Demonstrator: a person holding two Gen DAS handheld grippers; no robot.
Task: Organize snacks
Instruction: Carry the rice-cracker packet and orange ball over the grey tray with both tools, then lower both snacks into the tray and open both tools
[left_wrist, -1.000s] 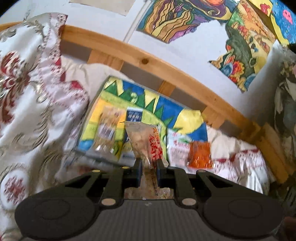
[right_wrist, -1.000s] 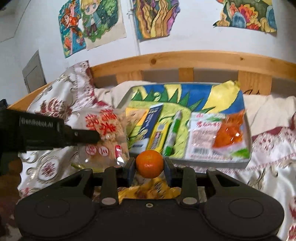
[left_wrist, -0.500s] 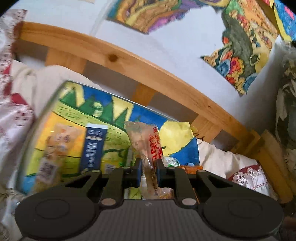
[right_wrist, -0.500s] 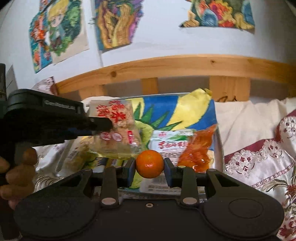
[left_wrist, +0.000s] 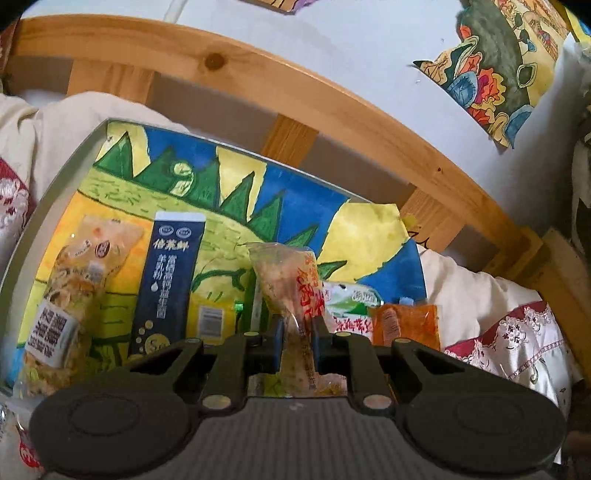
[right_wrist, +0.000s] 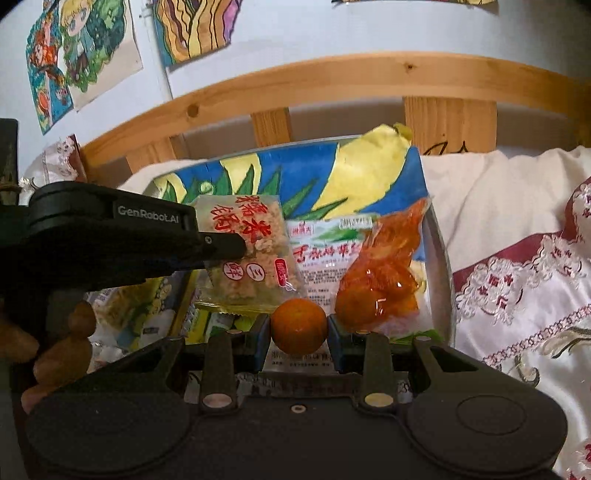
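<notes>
While I held both grippers over the tray (left_wrist: 55, 192), the left gripper (left_wrist: 297, 332) was clenched on a clear rice-cake packet (left_wrist: 291, 288) with red lettering, which stood upright between the jaws above the tray's near edge. My right gripper (right_wrist: 298, 328) was clamped on one small orange (right_wrist: 298, 325), held just above the near edge at the tray's right end.

Only the left wrist view showed the tray's left half: one pale snack packet (left_wrist: 74, 295) with a white label beside the left edge, one dark blue sachet (left_wrist: 166, 280) just to its right, and one yellow packet (left_wrist: 208, 317) touching the sachet's right side. A green object behind the held packet was too hidden for me to name. Only the right wrist view showed the left gripper from the side, with the fingers (right_wrist: 55, 354) of the hand around its handle, and the flat printed face of the held rice-cake packet (right_wrist: 251, 254).

Both views showed, at the tray's right end, one white-and-green packet (right_wrist: 321, 251) and one orange translucent pouch (right_wrist: 384, 280) lying partly on it, against the right wall. That gave five packets lying in the tray and two items held, seven in all as far as I could count. A painted paper sheet (left_wrist: 303, 199) lined the tray bottom, its yellow corner curling over the far right corner. The tray rested on bedding (right_wrist: 517, 258) before a wooden headboard (right_wrist: 332, 77).
</notes>
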